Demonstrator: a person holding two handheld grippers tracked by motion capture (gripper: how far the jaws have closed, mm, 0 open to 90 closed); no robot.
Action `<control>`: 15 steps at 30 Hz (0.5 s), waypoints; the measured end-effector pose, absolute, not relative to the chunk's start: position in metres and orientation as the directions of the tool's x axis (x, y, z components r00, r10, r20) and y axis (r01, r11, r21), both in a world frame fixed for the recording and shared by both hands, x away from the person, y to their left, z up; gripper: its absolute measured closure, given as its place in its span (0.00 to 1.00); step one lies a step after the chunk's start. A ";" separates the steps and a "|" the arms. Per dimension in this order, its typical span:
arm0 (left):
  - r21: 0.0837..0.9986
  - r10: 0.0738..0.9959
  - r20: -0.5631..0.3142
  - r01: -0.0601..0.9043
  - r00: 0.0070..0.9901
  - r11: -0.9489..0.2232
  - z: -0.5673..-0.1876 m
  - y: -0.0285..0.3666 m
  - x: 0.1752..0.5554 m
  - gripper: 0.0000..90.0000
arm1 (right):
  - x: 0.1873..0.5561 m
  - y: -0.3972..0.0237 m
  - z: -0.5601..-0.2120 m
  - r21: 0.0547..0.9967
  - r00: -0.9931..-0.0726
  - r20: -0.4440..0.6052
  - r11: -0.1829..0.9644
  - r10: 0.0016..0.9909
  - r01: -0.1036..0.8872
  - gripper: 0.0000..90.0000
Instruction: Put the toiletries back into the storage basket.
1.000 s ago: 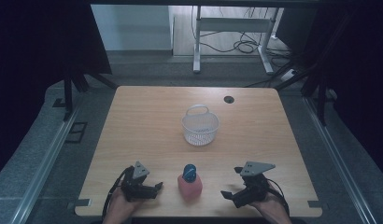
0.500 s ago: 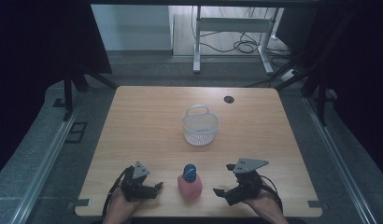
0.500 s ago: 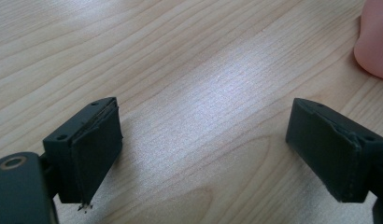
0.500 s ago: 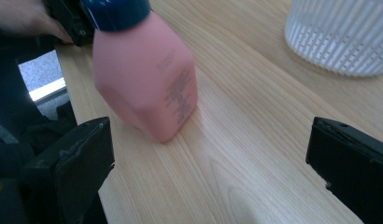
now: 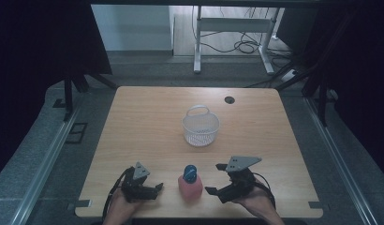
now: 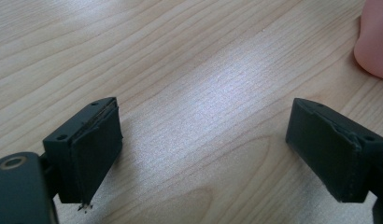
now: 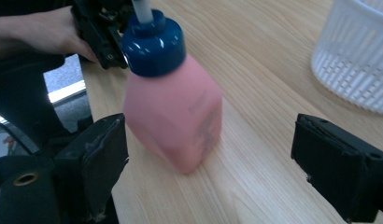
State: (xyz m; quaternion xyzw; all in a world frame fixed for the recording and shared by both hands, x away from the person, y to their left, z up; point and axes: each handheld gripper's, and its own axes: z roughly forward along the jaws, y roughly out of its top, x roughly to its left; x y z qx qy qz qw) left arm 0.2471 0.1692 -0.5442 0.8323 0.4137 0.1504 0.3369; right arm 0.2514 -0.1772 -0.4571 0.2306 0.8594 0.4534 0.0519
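Pink bottle (image 5: 190,184) stood upright near desk (image 5: 148,117) front edge, between both hands. Right hand-held gripper (image 5: 215,179) nearer, bottle just to its left, untouched; jaws apart, just been closing. Left hand-held gripper (image 5: 158,188) open, empty, farther off. Basket (image 5: 201,126) behind.

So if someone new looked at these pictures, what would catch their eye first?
Probably the pink bottle with a blue cap, upright near the table's front edge between the two hands. The right tool points at it with jaws open and just closing, nothing gripped. Behind it, mid-table, sits a white mesh basket.
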 end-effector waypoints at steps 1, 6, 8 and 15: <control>0.684 0.790 -0.029 0.588 0.613 -0.431 -0.544 0.169 0.247 0.11 | 0.252 -0.176 -0.456 0.804 -0.891 0.117 0.485 0.439 0.344 0.15; 0.685 0.790 -0.030 0.588 0.613 -0.430 -0.544 0.169 0.247 0.11 | 0.253 -0.167 -0.452 0.807 -0.900 0.120 0.487 0.418 0.333 0.18; 0.684 0.789 -0.029 0.588 0.613 -0.432 -0.544 0.169 0.247 0.11 | 0.253 -0.165 -0.451 0.809 -0.904 0.122 0.486 0.410 0.330 0.21; 0.684 0.789 -0.029 0.588 0.614 -0.432 -0.544 0.169 0.247 0.11 | 0.256 -0.153 -0.448 0.811 -0.915 0.131 0.490 0.381 0.319 0.28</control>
